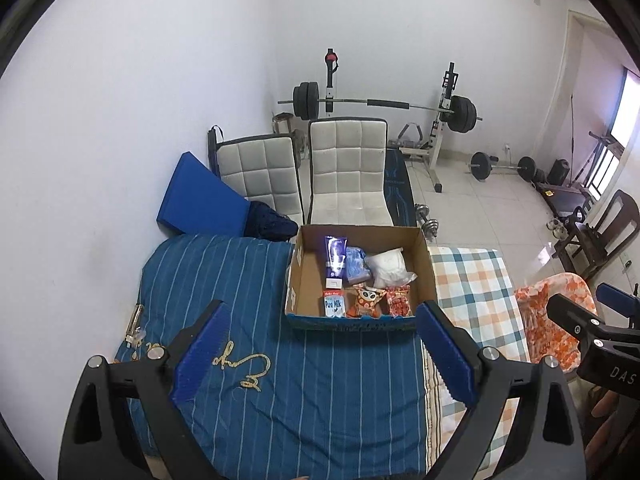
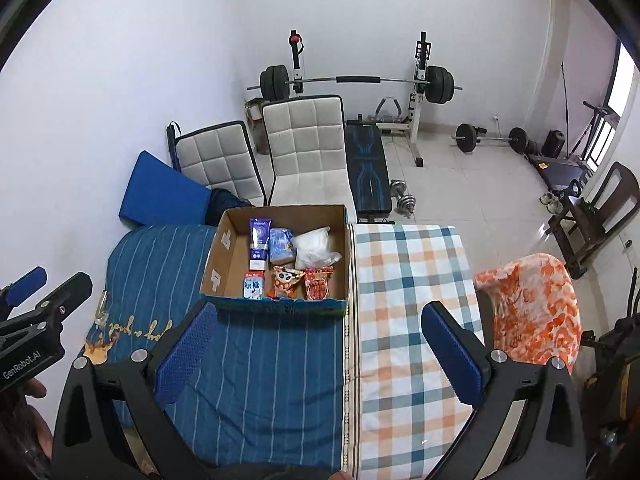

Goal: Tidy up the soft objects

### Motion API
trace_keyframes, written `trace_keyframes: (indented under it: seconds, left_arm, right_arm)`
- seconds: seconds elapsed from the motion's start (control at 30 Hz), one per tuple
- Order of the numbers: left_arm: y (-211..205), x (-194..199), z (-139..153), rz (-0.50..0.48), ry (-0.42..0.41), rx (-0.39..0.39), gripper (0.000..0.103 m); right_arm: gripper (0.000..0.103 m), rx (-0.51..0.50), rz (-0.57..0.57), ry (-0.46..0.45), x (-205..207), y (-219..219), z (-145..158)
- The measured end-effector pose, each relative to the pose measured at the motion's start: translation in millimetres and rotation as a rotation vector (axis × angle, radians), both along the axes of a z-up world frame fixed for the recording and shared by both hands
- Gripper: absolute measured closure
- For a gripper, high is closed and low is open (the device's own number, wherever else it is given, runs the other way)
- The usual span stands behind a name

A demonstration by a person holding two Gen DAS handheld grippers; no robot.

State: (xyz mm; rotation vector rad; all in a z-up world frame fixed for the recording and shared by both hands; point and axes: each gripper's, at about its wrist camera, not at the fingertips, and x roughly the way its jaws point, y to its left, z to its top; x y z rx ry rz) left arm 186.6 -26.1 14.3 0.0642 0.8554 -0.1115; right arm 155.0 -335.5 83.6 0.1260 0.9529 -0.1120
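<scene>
A cardboard box (image 1: 424, 268) (image 2: 234, 246) sits on the blue striped bedding. It holds a purple tube (image 1: 335, 258) (image 2: 260, 242), a blue packet (image 1: 355, 264), a white plastic bag (image 1: 390, 268) (image 2: 316, 248), a small milk carton (image 1: 334, 304) (image 2: 253, 286), an orange snack bag (image 1: 365, 300) (image 2: 283, 282) and a red snack bag (image 1: 399, 300) (image 2: 318, 284). My left gripper (image 1: 322, 340) is open and empty above the bedding, short of the box. My right gripper (image 2: 320, 340) is open and empty, over the seam between the blue and checked covers.
A checked cover (image 2: 408, 280) lies right of the blue striped cover (image 1: 240, 280). An orange floral cloth (image 2: 532, 312) drapes at the right. Two white chairs (image 1: 344, 164), a blue cushion (image 1: 196, 196) and a weight bench (image 2: 368, 168) stand behind the box.
</scene>
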Motion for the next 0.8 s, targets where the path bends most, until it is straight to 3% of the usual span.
trace_keyframes:
  seconds: [0.8]
  left_arm:
    - [-3.7,-0.4,-1.3,-0.011,-0.010,-0.011,0.008]
  right_arm:
    - [0.000,-0.062,-0.028,-0.051,-8.9,13.7,10.0]
